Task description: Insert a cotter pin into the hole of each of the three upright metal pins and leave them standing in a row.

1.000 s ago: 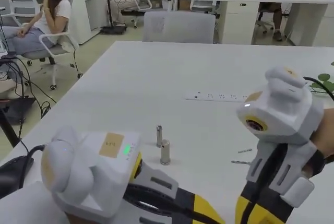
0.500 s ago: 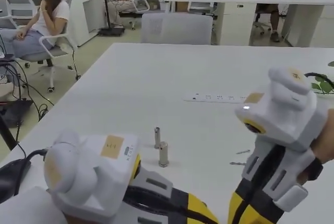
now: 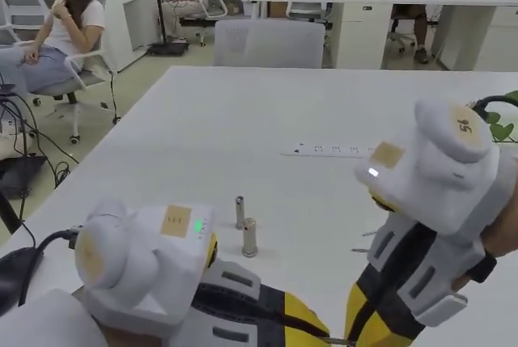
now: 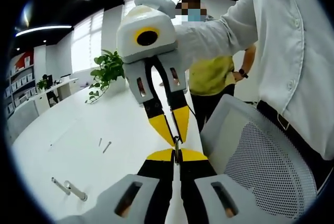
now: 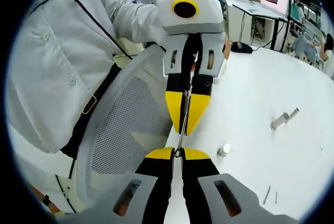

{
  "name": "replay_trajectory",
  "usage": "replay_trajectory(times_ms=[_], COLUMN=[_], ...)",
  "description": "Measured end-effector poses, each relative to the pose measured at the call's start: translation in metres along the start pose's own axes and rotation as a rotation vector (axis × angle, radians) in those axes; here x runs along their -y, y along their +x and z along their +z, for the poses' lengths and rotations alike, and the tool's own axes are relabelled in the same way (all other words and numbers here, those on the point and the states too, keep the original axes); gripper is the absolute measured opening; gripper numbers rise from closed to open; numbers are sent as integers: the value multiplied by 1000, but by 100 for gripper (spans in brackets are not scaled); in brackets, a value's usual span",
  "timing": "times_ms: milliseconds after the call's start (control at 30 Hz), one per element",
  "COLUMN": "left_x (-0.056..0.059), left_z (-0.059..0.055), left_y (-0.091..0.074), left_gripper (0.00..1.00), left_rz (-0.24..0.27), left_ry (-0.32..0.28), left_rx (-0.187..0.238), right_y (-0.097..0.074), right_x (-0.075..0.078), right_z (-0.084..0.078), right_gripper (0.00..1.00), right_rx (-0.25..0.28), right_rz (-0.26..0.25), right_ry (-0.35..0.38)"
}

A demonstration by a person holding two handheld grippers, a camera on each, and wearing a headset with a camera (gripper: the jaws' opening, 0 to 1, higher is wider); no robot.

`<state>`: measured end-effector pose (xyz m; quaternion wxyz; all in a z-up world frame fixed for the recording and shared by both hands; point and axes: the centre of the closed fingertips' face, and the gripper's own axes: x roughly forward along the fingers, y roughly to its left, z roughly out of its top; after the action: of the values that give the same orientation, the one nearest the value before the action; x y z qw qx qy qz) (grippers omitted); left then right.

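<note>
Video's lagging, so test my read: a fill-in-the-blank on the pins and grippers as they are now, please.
In the head view, ___ metal pins stand upright on the table.
The left gripper and right gripper meet tip to tip, both ___ on one thin cotter pin.
In the head view, spare cotter pins lie to the ___ of the upright pins.
Missing: two; shut; right.

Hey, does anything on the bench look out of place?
One small upright piece stands alone near the table edge, apart from the two metal pins standing together. It may be the third pin, out of row.
</note>
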<state>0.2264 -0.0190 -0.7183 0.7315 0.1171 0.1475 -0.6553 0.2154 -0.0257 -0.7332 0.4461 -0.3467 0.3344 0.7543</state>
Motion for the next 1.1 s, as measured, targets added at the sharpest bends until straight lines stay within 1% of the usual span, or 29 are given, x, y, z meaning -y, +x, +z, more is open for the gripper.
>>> replay_trajectory(times_ms=[33,100,167,200,267,367,467,600,667,867,933,1033,1067,1100], left_x=[-1,-2,-3,-3,-4,-6,-6,-6,-6,-5,-5,-4,-3,-3], left_z=[-1,-1,-3,-3,-4,-5,-7,-6,-5,-6,-7,-8,-8,-8], left_y=[0,-1,-1,-1,-1,-1,0,0,0,0,-1,0,0,0], left_gripper=[1,1,1,1,1,1,1,0,0,0,0,0,0,0], left_rz=[5,9,18,17,22,27,26,27,32,26,24,18,17,15], left_ry=[0,-6,-6,-10,-14,-18,-13,-1,15,29,37,55,57,66], left_rx=[-2,-3,-8,-9,-10,-19,-27,-28,-30,-38,-44,-54,-59,-64], right_y=[0,1,1,1,1,1,0,-1,-1,0,0,0,0,0], right_x=[2,1,4,3,6,7,7,9,9,10,11,9,10,10], right_z=[0,0,0,0,-1,-1,-2,-2,-2,-1,-1,-2,-3,-2], right_gripper=[7,7,7,7,7,7,7,7,7,9,10,12,12,12], right_rx=[-13,-22,-36,-39,-56,-74,-79,-69,-64,-50,-42,-27,-25,-13], right_rz=[-20,-37,-67,-73,-103,-130,-136,-127,-125,-100,-88,-45,-41,-27], right_ry=[-23,-34,-51,-54,-79,-98,-100,-71,-65,-37,-21,29,35,53])
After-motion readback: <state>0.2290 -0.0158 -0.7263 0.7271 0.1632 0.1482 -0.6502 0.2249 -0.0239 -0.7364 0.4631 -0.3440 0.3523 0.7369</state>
